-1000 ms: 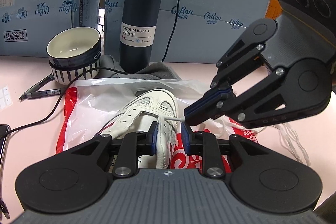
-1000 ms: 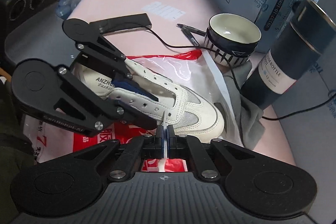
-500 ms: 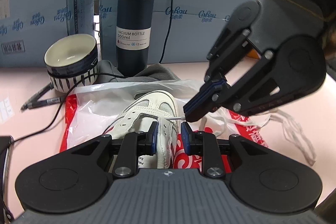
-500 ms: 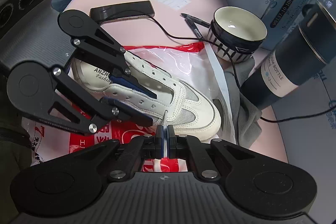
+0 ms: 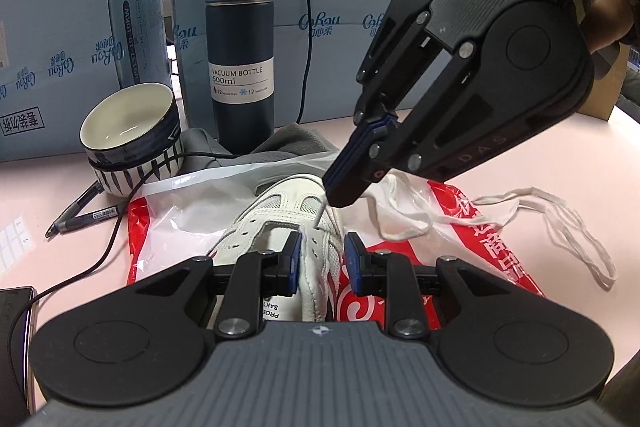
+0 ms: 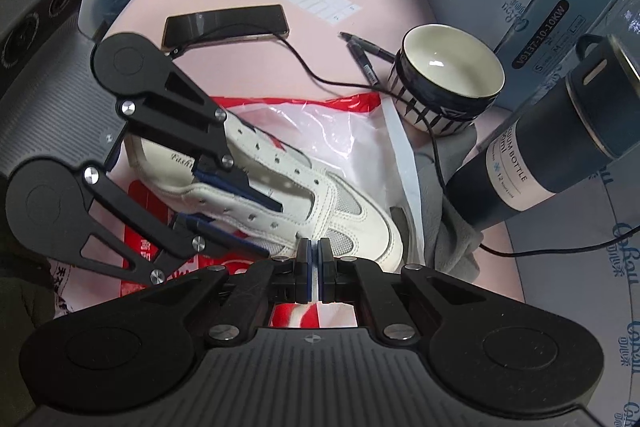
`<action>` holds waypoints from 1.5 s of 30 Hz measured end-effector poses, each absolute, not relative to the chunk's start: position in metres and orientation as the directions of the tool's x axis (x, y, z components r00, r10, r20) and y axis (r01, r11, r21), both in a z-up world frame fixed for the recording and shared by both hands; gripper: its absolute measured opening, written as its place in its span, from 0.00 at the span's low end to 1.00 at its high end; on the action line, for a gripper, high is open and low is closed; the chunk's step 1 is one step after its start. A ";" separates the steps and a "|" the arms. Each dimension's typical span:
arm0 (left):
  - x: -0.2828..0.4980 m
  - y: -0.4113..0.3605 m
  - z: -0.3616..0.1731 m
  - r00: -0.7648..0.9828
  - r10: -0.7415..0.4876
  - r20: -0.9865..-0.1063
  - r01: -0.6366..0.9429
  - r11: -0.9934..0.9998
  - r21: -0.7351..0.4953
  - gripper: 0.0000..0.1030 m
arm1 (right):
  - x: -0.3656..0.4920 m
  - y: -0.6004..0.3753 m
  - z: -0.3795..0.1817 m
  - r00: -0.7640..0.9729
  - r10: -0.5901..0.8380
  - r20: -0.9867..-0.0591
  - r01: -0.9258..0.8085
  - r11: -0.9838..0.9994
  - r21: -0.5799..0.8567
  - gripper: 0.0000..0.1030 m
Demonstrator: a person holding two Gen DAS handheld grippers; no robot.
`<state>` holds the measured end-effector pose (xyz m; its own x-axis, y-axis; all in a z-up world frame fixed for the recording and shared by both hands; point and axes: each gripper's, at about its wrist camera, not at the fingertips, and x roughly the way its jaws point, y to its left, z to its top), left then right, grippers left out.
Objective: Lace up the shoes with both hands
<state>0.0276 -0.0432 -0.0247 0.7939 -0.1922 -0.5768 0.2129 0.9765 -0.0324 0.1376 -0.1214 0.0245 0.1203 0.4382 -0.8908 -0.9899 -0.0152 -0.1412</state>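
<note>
A white sneaker (image 5: 276,211) lies on a red and white plastic bag (image 5: 484,227), toe pointing away in the left wrist view. My left gripper (image 5: 322,259) is shut on the shoe's right eyelet flap; in the right wrist view, the left gripper (image 6: 270,227) has one finger inside the shoe opening and one outside. My right gripper (image 5: 340,193) comes down from the upper right, shut on the tip of the white lace (image 5: 404,223). The tip pokes down at an eyelet just ahead of my left pads. In its own view the right gripper (image 6: 314,259) shows a sliver of white between its pads.
A dark vacuum bottle (image 5: 242,55), a striped bowl (image 5: 128,131) and a grey cloth (image 5: 296,147) stand behind the shoe, with blue cartons (image 5: 60,67) beyond. Two pens (image 5: 80,219) and a black cable lie left. A phone (image 6: 226,25) lies farther out.
My right gripper has tipped from nearly level to steeply downward, so the lace tip now points down at the eyelet instead of sideways. My left gripper keeps its hold on the flap.
</note>
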 end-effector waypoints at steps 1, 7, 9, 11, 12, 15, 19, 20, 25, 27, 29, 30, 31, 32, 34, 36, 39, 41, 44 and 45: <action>0.027 -0.043 -0.024 0.795 -0.194 -0.574 0.212 0.977 -0.035 0.20 | 0.138 -0.121 0.025 0.121 0.442 -0.889 -0.990 -0.013 -0.141 0.03; 0.026 -0.042 -0.022 0.801 -0.202 -0.564 0.215 0.976 -0.045 0.20 | 0.138 -0.117 0.024 0.113 0.455 -0.883 -0.992 -0.002 -0.128 0.03; 0.026 -0.041 -0.022 0.800 -0.201 -0.565 0.212 0.976 -0.046 0.20 | 0.137 -0.116 0.021 0.108 0.450 -0.886 -0.992 -0.005 -0.124 0.03; 0.026 -0.041 -0.022 0.799 -0.200 -0.567 0.210 0.976 -0.049 0.20 | 0.136 -0.116 0.019 0.105 0.445 -0.889 -0.992 -0.010 -0.122 0.03; 0.026 -0.040 -0.021 0.798 -0.201 -0.568 0.209 0.977 -0.052 0.20 | 0.136 -0.117 0.019 0.103 0.442 -0.891 -0.993 -0.012 -0.121 0.03; 0.027 -0.037 -0.021 0.795 -0.215 -0.568 0.201 0.976 -0.088 0.21 | 0.135 -0.120 0.018 0.101 0.434 -0.895 -0.993 -0.015 -0.119 0.03; 0.028 -0.033 -0.021 0.792 -0.241 -0.562 0.193 0.971 -0.145 0.23 | 0.134 -0.123 0.010 0.091 0.423 -0.902 -0.994 -0.011 -0.105 0.03; 0.028 -0.032 -0.022 0.791 -0.247 -0.560 0.188 0.969 -0.161 0.23 | 0.133 -0.123 0.008 0.085 0.422 -0.903 -0.995 -0.010 -0.098 0.03; 0.028 -0.024 -0.022 0.788 -0.271 -0.553 0.181 0.960 -0.213 0.25 | 0.134 -0.122 0.004 0.092 0.438 -0.894 -0.995 0.007 -0.098 0.03; 0.026 -0.022 -0.020 0.789 -0.274 -0.549 0.182 0.959 -0.217 0.29 | 0.137 -0.125 0.004 0.096 0.457 -0.884 -0.995 0.027 -0.094 0.04; 0.022 -0.019 -0.019 0.794 -0.271 -0.544 0.178 0.960 -0.218 0.36 | 0.139 -0.129 0.007 0.098 0.478 -0.873 -0.995 0.051 -0.084 0.06; 0.020 -0.018 -0.018 0.796 -0.269 -0.542 0.175 0.960 -0.219 0.37 | 0.140 -0.132 0.010 0.096 0.490 -0.867 -0.995 0.064 -0.074 0.07; 0.020 -0.017 -0.018 0.792 -0.272 -0.546 0.174 0.959 -0.224 0.37 | 0.140 -0.135 0.012 0.097 0.502 -0.860 -0.995 0.080 -0.066 0.08; 0.020 -0.016 -0.019 0.789 -0.275 -0.550 0.174 0.958 -0.230 0.37 | 0.140 -0.138 0.015 0.100 0.514 -0.852 -0.994 0.098 -0.058 0.08; 0.021 -0.018 -0.021 0.779 -0.278 -0.563 0.178 0.958 -0.226 0.36 | 0.142 -0.144 0.019 0.112 0.537 -0.836 -0.989 0.143 -0.041 0.08; 0.022 -0.021 -0.023 0.771 -0.284 -0.570 0.188 0.956 -0.223 0.35 | 0.144 -0.148 0.019 0.124 0.550 -0.826 -0.982 0.189 -0.022 0.08; 0.022 -0.027 -0.024 0.764 -0.293 -0.574 0.212 0.955 -0.206 0.35 | 0.145 -0.150 0.012 0.159 0.533 -0.831 -0.970 0.239 -0.032 0.08; 0.022 -0.032 -0.025 0.763 -0.293 -0.576 0.226 0.956 -0.187 0.36 | 0.146 -0.149 0.008 0.170 0.528 -0.832 -0.964 0.265 -0.028 0.08; 0.023 -0.031 -0.025 0.763 -0.294 -0.576 0.225 0.956 -0.191 0.36 | 0.148 -0.146 0.003 0.169 0.533 -0.829 -0.957 0.290 -0.009 0.08; 0.022 -0.031 -0.024 0.763 -0.297 -0.574 0.227 0.955 -0.193 0.36 | 0.148 -0.145 0.002 0.167 0.535 -0.828 -0.956 0.292 -0.004 0.08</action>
<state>0.0224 -0.0314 -0.0243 0.7633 -0.2970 -0.5737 0.2268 0.9547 -0.1925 0.1475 -0.1449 0.0021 0.1673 0.5354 -0.8279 -0.9563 0.2923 -0.0043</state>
